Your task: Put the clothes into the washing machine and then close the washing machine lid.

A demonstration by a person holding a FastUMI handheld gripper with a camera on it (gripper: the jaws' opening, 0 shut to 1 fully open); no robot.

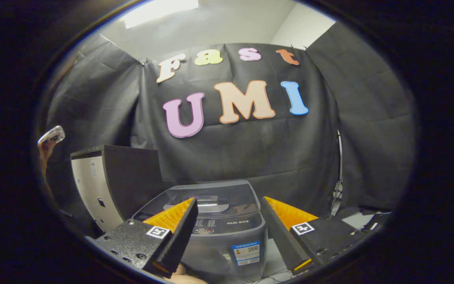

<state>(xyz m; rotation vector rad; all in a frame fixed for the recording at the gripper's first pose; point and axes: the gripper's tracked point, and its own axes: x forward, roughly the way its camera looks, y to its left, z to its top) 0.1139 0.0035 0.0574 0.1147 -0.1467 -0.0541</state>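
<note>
A small grey top-loading washing machine (223, 225) stands just ahead of my fingers, seen between them. Its dark tinted lid (211, 197) lies flat on top, down over the tub, with a control strip along the front edge. My gripper (229, 205) is open, its two fingers spread wide to either side of the machine's top, with nothing held between them. I see no clothes.
A dark cabinet with a pale side panel (110, 181) stands to the left of the washer. A person's hand holding a phone (49, 138) shows at far left. A light stand (337, 185) and dark items on a pale surface (365, 223) lie right of the washer.
</note>
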